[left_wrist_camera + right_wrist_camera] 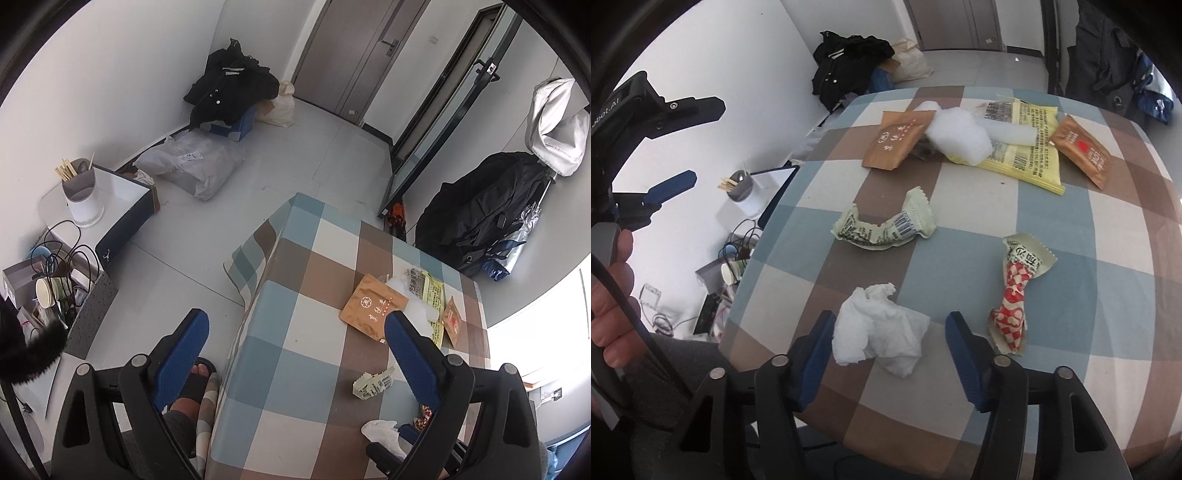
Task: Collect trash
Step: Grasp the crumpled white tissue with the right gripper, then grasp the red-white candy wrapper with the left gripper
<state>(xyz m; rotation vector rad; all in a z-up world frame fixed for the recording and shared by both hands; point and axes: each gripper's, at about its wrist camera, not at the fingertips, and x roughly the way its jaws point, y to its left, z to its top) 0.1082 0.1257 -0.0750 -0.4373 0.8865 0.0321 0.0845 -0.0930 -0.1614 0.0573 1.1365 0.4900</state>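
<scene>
Trash lies on a checked tablecloth (964,236). My right gripper (890,325) is open, its blue fingers on either side of a crumpled white tissue (879,328) at the near edge. A red-and-white wrapper (1015,295) lies just right of it. A pale green wrapper (882,227) lies mid-table. Farther back are a brown packet (897,138), white fluff (960,129), a yellow packet (1030,147) and a small brown sachet (1082,151). My left gripper (295,325) is open and empty, held high over the table's left edge; it also shows in the right wrist view (670,147).
A white box with a chopstick holder (81,195) stands left of the table (295,362). A crate of cables and cups (55,280), a plastic bag (195,162) and black clothes (232,88) sit on the floor. A black backpack (480,214) leans at right. A foot in a slipper (195,380) is by the table.
</scene>
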